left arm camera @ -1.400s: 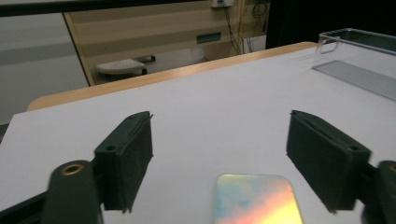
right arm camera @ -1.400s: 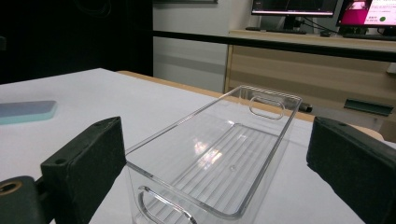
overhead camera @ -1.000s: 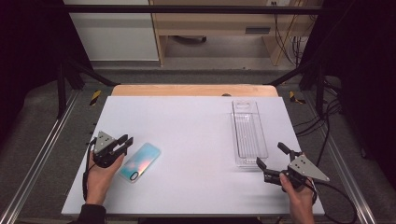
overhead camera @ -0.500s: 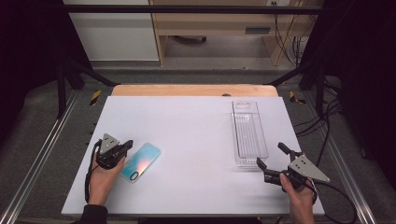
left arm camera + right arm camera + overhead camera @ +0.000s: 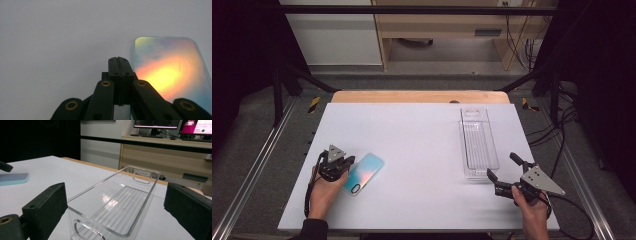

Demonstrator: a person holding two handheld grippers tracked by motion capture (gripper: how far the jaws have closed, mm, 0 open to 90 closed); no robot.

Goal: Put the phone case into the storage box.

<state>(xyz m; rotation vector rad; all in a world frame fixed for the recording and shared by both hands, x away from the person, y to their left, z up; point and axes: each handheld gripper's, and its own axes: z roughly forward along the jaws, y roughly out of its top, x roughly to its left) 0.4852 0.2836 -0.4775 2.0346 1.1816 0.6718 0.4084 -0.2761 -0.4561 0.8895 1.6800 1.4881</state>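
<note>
- Looking first at the low left of the high view, the left claw (image 5: 346,164) is squeezed tight with nothing in it. Its jaws have just been closing. Its tips sit right at the left edge of the phone case (image 5: 363,173).
- The phone case lies flat on the white bench (image 5: 412,145), just right of that claw. In the left claw's view it glows blue, yellow and orange (image 5: 170,72).
- It looks thin, light and a bit bendy, I think. Its shiny top may be slippery.
- It lies so flat that a claw cannot get under it easily. A good way might be to push one long edge up, then pinch across the thin side. Pinching a short end could make it flop.
- At the low right of the high view, the right claw (image 5: 502,169) is spread wide and holds nothing. It points at the near end of the clear tray (image 5: 480,142).
- The clear tray is long, see-through and has nothing in it. It has a ribbed floor and a hand hole at each end (image 5: 117,202).
- It looks hard and light. It could slide if bumped.
</note>
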